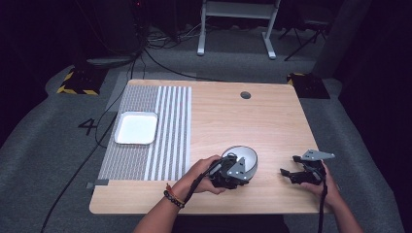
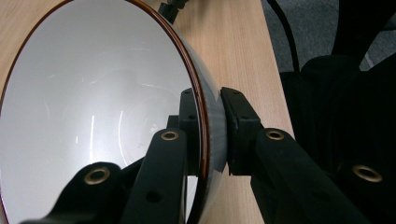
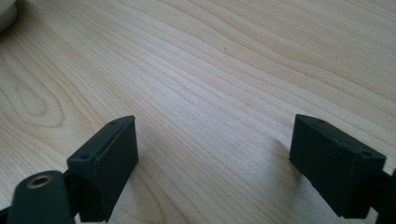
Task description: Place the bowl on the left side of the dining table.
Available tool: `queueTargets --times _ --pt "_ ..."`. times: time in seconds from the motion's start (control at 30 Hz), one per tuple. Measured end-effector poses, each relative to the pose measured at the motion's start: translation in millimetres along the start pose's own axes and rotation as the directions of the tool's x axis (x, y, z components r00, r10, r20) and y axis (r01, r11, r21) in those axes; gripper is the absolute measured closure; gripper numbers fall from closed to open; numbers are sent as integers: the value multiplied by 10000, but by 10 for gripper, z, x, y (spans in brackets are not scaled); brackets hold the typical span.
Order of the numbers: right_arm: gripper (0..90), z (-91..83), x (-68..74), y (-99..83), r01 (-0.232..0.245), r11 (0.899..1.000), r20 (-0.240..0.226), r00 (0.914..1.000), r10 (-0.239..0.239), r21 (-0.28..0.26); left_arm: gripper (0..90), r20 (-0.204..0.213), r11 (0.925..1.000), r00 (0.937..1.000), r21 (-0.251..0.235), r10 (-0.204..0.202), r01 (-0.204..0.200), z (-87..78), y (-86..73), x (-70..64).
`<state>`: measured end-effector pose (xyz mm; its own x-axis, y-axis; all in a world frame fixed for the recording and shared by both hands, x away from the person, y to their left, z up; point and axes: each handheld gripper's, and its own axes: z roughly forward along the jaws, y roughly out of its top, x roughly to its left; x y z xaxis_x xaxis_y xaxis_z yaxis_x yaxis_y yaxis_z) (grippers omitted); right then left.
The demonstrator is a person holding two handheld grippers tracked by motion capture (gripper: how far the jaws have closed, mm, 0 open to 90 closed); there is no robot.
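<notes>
Wooden table (image 1: 272,121) underneath: left gripper (image 2: 212,135) clamps the bowl (image 2: 93,102) rim, so lift level; right gripper (image 3: 215,154) waits wide, empty, alongside.

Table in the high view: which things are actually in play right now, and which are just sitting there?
In play:
- bowl, rim clamped by the left gripper
- right gripper, open over bare wood

Lying about:
- white tray
- striped mat under it
- table grommet hole
</notes>
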<state>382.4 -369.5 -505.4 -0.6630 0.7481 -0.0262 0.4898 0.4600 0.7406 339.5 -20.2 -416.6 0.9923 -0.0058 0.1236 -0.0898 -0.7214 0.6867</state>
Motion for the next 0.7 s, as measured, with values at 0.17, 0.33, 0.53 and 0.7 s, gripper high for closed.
queueTargets --times 0.17,0.33,0.53,0.7 --pt "155 -3 6 -1 -81 10000 -1 10000 81 40 786 141 9994 9999 -341 -85 89 -50 5 27" --pt "156 -6 6 -2 -77 9999 -1 10000 77 64 780 238 9978 9995 -625 -204 219 -113 18 46" --pt "156 -6 6 -2 -76 9999 1 10000 76 65 781 241 9973 9994 -682 -265 281 -125 15 49" --pt "156 -6 6 -2 -74 10000 0 10000 74 64 781 234 9949 9992 -942 -334 355 -150 9 57"
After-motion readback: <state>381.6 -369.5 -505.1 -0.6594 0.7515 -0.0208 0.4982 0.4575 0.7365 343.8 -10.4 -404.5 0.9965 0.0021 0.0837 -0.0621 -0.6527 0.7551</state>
